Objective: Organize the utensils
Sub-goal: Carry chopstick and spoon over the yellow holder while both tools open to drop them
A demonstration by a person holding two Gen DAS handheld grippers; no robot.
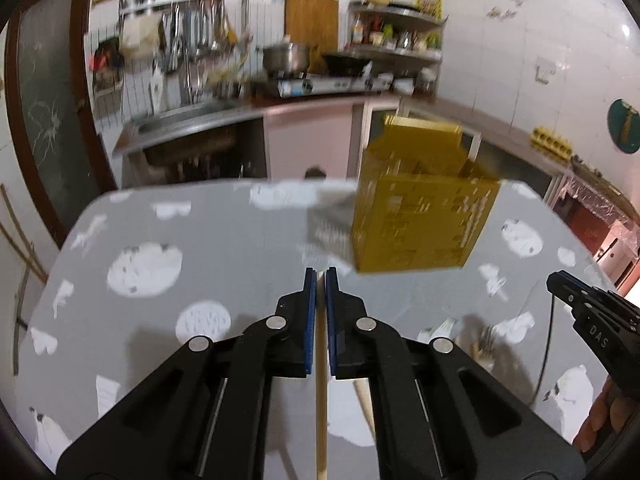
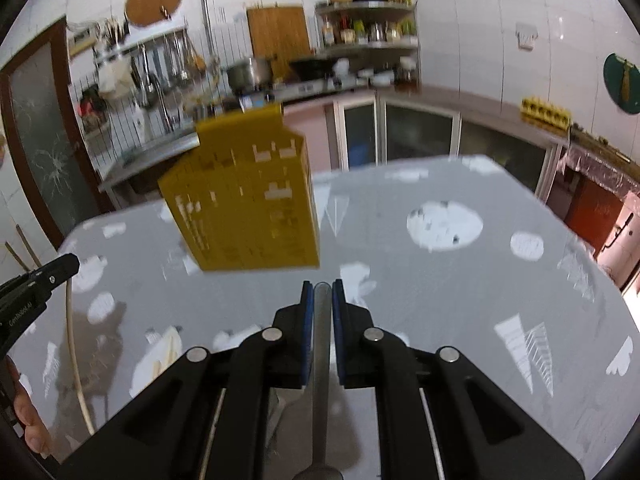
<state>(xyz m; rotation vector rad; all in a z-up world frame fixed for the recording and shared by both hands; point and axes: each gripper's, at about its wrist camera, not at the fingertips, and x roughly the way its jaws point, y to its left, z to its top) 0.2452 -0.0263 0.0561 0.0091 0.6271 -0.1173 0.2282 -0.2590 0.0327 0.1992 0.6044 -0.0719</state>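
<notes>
In the left wrist view my left gripper is shut on a thin pale wooden chopstick, which runs back between the blue pads. A yellow perforated utensil holder stands upright on the table just ahead and to the right. In the right wrist view my right gripper is shut on the grey metal handle of a utensil; its head is hidden below. There the holder stands ahead to the left. A few forks lie on the cloth between the grippers.
The table wears a grey cloth with white patches. Behind it run a steel sink counter, a stove with a pot and a shelf of jars. A dark door stands at the left.
</notes>
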